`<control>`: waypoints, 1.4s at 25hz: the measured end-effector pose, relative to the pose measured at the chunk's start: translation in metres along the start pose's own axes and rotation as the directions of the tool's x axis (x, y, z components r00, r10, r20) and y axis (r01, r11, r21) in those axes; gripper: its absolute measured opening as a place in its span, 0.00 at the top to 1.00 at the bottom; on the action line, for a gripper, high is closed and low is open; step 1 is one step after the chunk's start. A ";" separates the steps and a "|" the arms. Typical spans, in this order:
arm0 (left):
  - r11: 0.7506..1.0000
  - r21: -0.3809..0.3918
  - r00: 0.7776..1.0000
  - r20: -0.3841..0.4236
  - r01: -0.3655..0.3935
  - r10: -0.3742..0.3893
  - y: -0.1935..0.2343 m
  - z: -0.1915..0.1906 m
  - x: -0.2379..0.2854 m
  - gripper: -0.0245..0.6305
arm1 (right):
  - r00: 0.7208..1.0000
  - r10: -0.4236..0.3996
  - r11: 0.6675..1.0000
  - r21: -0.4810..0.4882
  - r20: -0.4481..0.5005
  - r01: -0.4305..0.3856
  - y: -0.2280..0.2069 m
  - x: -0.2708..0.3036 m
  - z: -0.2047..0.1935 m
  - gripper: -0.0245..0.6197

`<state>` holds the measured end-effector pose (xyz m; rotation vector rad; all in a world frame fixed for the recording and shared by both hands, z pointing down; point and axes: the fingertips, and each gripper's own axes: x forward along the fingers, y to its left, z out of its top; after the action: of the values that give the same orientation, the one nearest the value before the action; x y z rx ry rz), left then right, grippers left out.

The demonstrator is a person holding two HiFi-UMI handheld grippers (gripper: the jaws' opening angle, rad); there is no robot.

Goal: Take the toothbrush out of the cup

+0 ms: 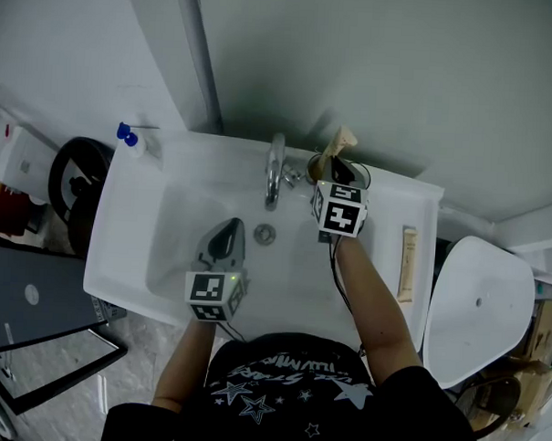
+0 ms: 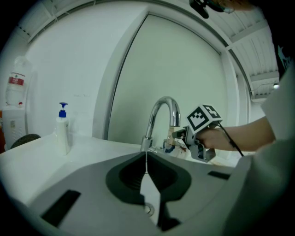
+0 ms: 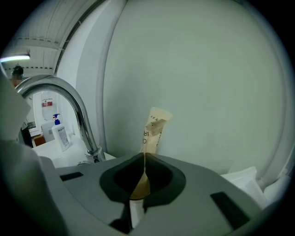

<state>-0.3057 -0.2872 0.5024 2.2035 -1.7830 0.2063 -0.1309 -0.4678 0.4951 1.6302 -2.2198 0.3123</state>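
Observation:
A toothbrush in a tan paper sleeve (image 1: 340,140) stands upright in a dark-rimmed cup (image 1: 320,164) on the sink's back ledge, right of the tap. My right gripper (image 1: 335,177) is at the cup, and in the right gripper view its jaws (image 3: 144,159) are shut on the sleeve (image 3: 154,125), whose top sticks up above them. The cup is hidden below the jaws there. My left gripper (image 1: 224,236) hangs over the basin with its jaws (image 2: 146,161) shut on nothing. In the left gripper view the right gripper (image 2: 179,135) shows by the cup (image 2: 177,143).
A chrome tap (image 1: 275,169) arches over the white sink (image 1: 121,219), with the drain (image 1: 265,233) below it. A blue-topped pump bottle (image 1: 134,141) stands at the back left corner. Another tan wrapped item (image 1: 407,263) lies on the right ledge. A white seat (image 1: 479,297) stands to the right.

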 end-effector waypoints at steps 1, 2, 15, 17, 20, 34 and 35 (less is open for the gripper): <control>1.000 0.002 1.000 0.001 0.001 -0.001 -0.001 0.001 0.000 0.93 | 1.000 0.007 1.000 0.003 0.001 -0.007 0.001 0.000 0.000 0.93; 1.000 0.004 1.000 0.002 0.001 -0.001 -0.002 0.002 -0.001 0.93 | 1.000 0.013 1.000 0.005 0.002 -0.013 0.001 -0.001 0.001 0.93; 0.999 0.034 1.000 0.024 0.000 0.000 -0.019 0.011 -0.018 0.93 | 0.993 0.043 0.999 -0.005 0.108 -0.043 -0.003 -0.032 0.032 0.93; 0.999 0.042 1.000 0.029 0.001 -0.002 -0.024 0.014 -0.021 0.93 | 0.990 0.049 0.999 0.004 0.130 -0.050 -0.004 -0.040 0.039 0.93; 0.998 0.055 0.999 0.043 -0.004 0.002 -0.031 0.022 -0.026 0.93 | 0.983 0.046 0.999 0.015 0.178 -0.049 -0.008 -0.055 0.052 0.93; 0.997 0.070 0.997 0.072 0.017 -0.022 -0.082 0.027 -0.046 0.93 | 0.960 0.095 0.993 0.040 0.262 -0.110 -0.046 -0.145 0.058 0.93; 0.997 0.074 0.997 0.070 0.024 -0.029 -0.089 0.026 -0.046 0.93 | 0.962 0.099 0.993 0.042 0.255 -0.113 -0.051 -0.151 0.054 0.93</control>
<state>-0.2316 -0.2359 0.4519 2.3112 -1.8090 0.1918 -0.0513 -0.3731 0.3814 1.6634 -2.5146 0.2065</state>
